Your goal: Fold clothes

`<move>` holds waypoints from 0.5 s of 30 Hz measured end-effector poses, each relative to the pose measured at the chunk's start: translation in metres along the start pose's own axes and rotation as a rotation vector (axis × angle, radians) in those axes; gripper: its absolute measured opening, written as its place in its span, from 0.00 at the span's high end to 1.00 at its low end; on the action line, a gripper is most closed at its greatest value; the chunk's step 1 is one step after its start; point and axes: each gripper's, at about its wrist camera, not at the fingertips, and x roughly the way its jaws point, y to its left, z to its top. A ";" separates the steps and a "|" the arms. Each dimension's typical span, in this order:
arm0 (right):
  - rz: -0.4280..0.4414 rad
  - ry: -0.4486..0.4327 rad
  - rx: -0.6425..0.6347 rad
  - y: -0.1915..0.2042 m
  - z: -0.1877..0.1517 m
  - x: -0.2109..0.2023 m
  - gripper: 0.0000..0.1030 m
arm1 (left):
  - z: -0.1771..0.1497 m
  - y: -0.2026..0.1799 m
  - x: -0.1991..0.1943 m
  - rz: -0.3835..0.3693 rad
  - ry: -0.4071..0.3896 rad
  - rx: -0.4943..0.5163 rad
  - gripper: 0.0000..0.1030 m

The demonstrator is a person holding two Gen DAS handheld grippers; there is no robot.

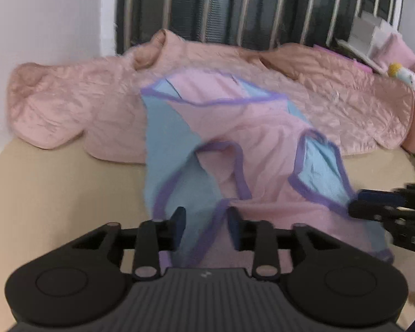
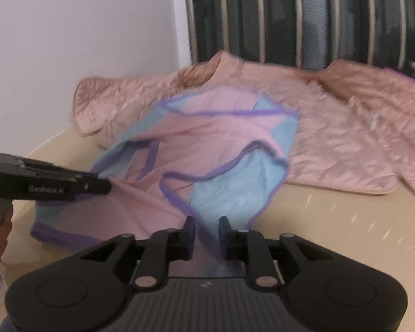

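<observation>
Centrally, one pink-and-blue garment with purple trim lies rumpled on the tan bed, in front of one pink quilt. Two grippers attend it: the left gripper and the right gripper each have their fingers partly open, astride a trimmed edge, pads not pressing. One plush toy rests far right.

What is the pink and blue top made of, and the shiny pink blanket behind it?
The pink and blue top looks like thin, soft knit cloth, matte: it drapes and wrinkles loosely. The pink blanket looks like quilted satiny fabric: it has a sheen and puffy, crinkled stitching. Exact fibres can't be told.
</observation>
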 end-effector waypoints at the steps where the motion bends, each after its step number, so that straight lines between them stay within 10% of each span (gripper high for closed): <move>1: -0.010 -0.019 0.007 -0.002 -0.002 -0.010 0.69 | 0.000 0.004 -0.012 0.009 -0.024 -0.023 0.62; 6: -0.028 -0.023 0.032 -0.011 -0.018 -0.053 0.69 | -0.014 0.034 -0.071 0.107 -0.086 -0.217 0.52; 15: 0.016 0.038 0.041 0.011 -0.031 -0.045 0.69 | -0.049 0.044 -0.068 0.056 0.108 -0.451 0.52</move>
